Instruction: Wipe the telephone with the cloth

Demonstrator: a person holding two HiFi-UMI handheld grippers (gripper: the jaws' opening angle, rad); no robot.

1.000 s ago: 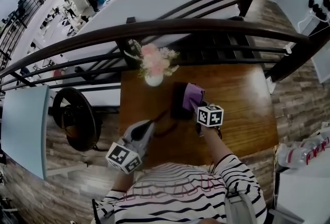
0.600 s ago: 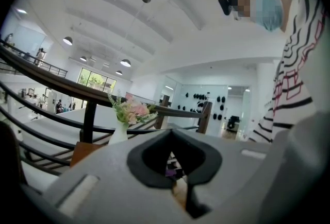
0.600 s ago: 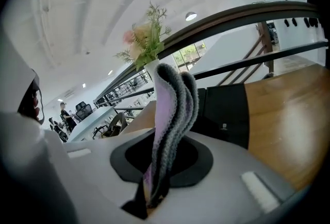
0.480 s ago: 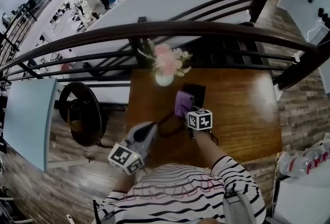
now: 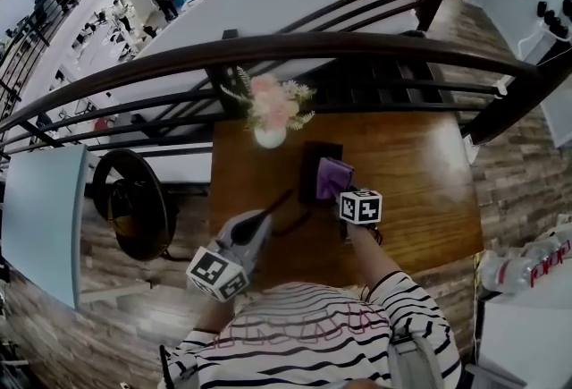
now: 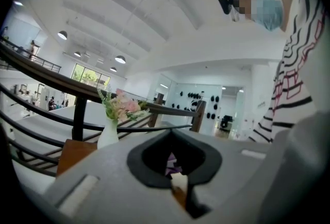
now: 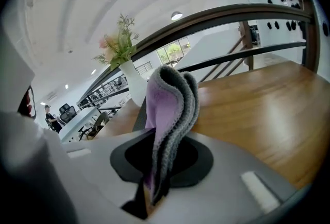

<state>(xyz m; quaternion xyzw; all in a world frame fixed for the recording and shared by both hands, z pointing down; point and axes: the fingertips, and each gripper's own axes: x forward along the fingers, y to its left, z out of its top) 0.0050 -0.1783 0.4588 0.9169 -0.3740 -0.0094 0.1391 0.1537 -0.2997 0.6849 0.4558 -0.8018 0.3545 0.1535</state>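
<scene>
The black telephone (image 5: 315, 165) lies flat on the wooden table (image 5: 420, 173), just in front of the flower vase. A folded purple-and-grey cloth (image 5: 334, 176) rests on the phone's right half, and my right gripper (image 5: 345, 194) is shut on it. In the right gripper view the cloth (image 7: 171, 109) stands up out of the jaws of the right gripper (image 7: 152, 187). My left gripper (image 5: 266, 219) hovers low at the table's front left, a short way from the phone, jaws together and empty. The left gripper view shows that left gripper (image 6: 180, 189) pointing toward the cloth (image 6: 170, 163).
A white vase of pink flowers (image 5: 268, 132) stands at the table's back edge beside the phone. A dark cord (image 5: 286, 214) runs from the phone toward the left gripper. A dark curved railing (image 5: 357, 46) runs behind the table. A black round chair (image 5: 134, 204) stands to the left.
The right gripper has swept the cloth leftward across the phone and back to its right half. The left gripper has stayed where it was.
</scene>
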